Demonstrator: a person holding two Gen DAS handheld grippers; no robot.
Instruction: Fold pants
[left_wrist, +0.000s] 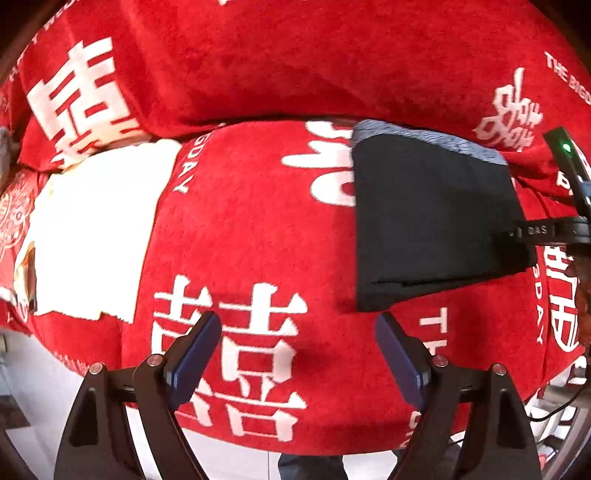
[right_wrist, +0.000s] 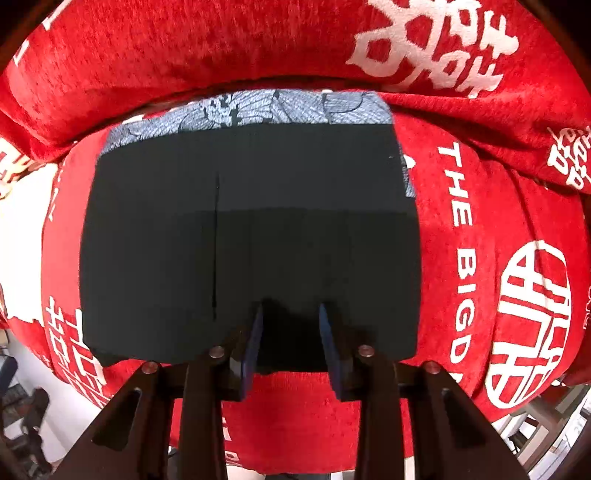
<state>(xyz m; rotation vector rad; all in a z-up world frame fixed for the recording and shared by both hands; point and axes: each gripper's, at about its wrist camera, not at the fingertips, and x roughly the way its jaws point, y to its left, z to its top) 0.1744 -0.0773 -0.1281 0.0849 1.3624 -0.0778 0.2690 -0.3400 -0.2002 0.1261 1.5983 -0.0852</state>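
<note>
- Left gripper (left_wrist: 298, 328) jaws wide, nothing between, over red printed blanket (left_wrist: 258, 229).
- Right gripper (right_wrist: 291, 314) jaws narrowly apart, empty, above near edge of folded black pants (right_wrist: 251, 236).
- Pants lie flat on blanket.

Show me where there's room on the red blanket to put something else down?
The widest bare patch of the red blanket lies between the white cloth and the folded black pants, just beyond the open left gripper. A narrower strip runs right of the pants in the right wrist view. It's crowded where the right gripper hangs over the pants' near edge.
</note>
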